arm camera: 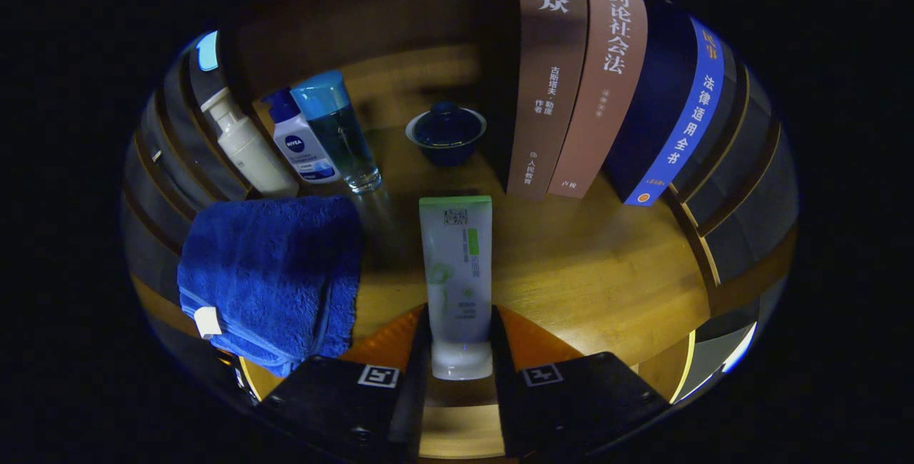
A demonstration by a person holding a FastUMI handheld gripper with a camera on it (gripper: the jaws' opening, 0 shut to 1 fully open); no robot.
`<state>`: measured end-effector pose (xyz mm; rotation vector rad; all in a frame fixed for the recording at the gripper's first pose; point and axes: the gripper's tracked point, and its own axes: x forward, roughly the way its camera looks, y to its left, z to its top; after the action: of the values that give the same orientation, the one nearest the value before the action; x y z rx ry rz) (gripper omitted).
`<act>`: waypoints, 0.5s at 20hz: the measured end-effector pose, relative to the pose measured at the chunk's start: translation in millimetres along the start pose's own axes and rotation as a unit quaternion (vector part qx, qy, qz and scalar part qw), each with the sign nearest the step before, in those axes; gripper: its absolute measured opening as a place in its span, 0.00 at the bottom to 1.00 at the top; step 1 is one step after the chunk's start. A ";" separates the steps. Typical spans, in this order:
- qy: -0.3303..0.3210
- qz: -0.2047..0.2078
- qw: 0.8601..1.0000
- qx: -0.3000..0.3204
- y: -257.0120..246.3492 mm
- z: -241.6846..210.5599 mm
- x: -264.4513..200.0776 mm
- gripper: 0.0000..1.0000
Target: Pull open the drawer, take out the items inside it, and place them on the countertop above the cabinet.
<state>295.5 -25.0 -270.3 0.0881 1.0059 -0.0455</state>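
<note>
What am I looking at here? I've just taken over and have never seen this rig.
This is a fisheye camera riding on a hand-held claw, looking forward along its two fingers. The claw is shut on a white tube with a green end, which stands upright on its cap between the fingers, over a wooden countertop. Beside the tube lies a folded blue towel. Beyond the towel stand a white pump bottle, a white bottle with a blue cap and a clear blue bottle. Farther back sits a lidded blue cup, with three upright books beside it.
</note>
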 end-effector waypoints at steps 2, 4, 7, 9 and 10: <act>-0.008 0.011 1.000 0.005 5.6 4.4 -1.5 0.78; -0.011 0.005 1.000 0.001 2.9 1.3 -1.0 1.00; -0.015 0.008 1.000 0.003 3.5 -0.1 -5.4 1.00; -0.026 0.008 1.000 0.006 2.2 1.5 -11.9 1.00; -0.033 0.010 0.999 0.005 2.9 2.4 -17.7 1.00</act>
<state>288.3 -22.4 -254.0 0.1050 0.9389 -0.0355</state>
